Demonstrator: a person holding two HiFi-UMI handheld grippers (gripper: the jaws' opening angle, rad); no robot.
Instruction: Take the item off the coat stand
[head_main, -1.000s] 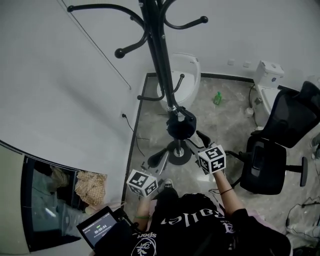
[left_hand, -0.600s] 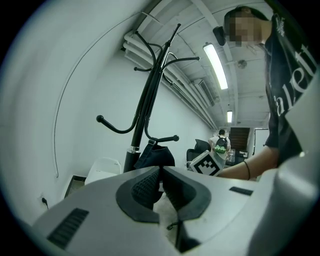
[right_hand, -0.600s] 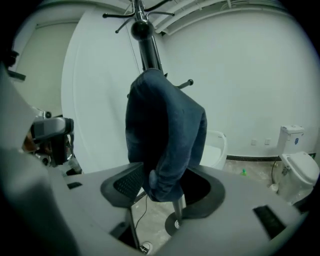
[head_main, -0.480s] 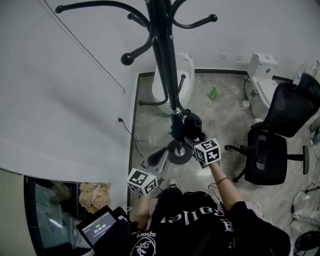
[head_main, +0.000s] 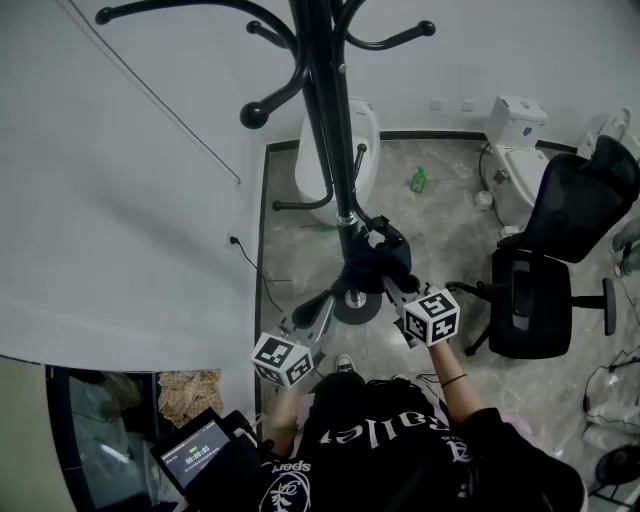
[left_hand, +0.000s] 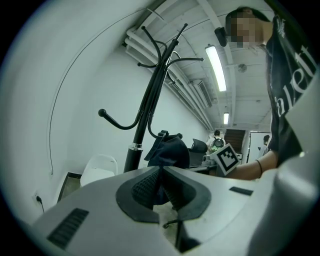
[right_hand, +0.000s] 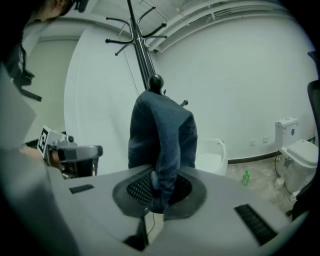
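A black coat stand (head_main: 325, 120) rises in front of me, and a dark blue cloth item (head_main: 380, 255) hangs on one of its low hooks. My right gripper (head_main: 390, 282) reaches up to that item. In the right gripper view the cloth (right_hand: 160, 135) hangs down between the jaws of the right gripper (right_hand: 159, 192), which are closing and pinch its lower edge. My left gripper (head_main: 312, 318) is held low, to the left of the stand's base. In the left gripper view the left gripper (left_hand: 160, 175) is shut with nothing in it, and the item (left_hand: 170, 150) hangs beyond it.
A black office chair (head_main: 540, 290) stands at the right, with a white toilet (head_main: 515, 150) behind it. A white seat (head_main: 365, 135) and a green bottle (head_main: 418, 180) are on the floor past the stand. The white wall runs along the left. A tablet (head_main: 200, 460) sits near my left side.
My right gripper has moved in to the hanging cloth item and its jaws have gone from wide open to pinched on it. The left gripper has hardly moved.
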